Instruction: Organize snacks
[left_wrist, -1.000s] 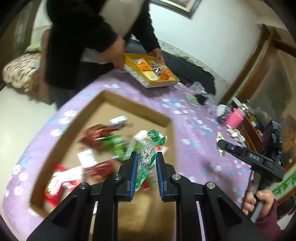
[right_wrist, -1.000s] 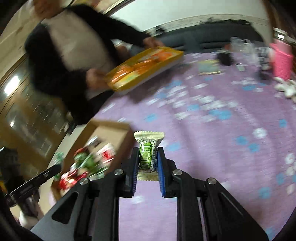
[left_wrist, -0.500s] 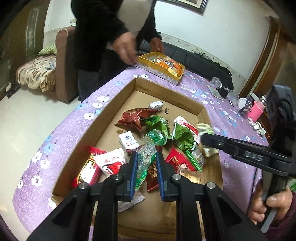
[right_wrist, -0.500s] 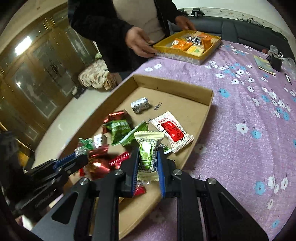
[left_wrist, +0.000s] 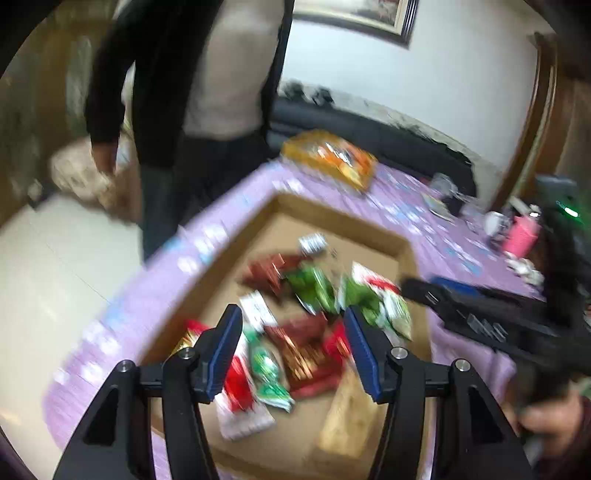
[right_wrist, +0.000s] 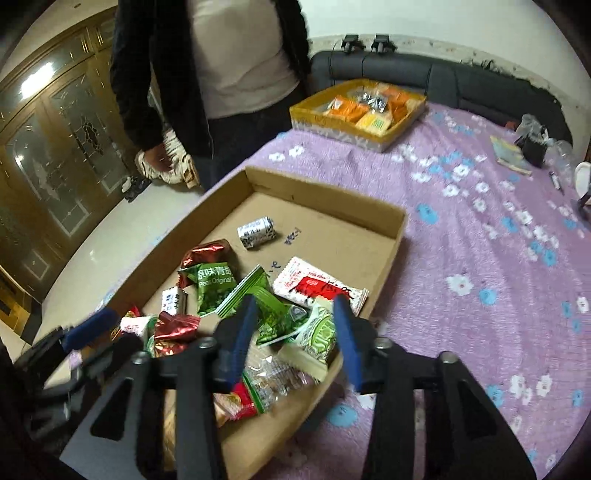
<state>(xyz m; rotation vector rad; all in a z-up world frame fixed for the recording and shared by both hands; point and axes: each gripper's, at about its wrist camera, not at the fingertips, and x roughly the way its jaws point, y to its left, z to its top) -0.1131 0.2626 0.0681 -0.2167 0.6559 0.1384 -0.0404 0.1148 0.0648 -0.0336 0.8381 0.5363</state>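
Now both claws, left gripper (left_wrist: 291, 332) and right gripper (right_wrist: 293, 325), are just opening wide and holding nothing; the pale green snack packet (right_wrist: 317, 338) is lying against the wall of the shallow brown cardboard box (right_wrist: 397, 236) and is risking sliding out.

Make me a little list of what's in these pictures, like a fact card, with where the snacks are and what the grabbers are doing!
Place: table with purple flowered cloth
Big box: flat cardboard box holding a pile of wrapped snacks
Newest snack: pale green packet lying in the box, jaws apart either side
Right gripper: jaws just opened
Left gripper: jaws just opened, nothing pinched
Far end: yellow tray of orange packets
Also there: person in a dark jacket standing by the table
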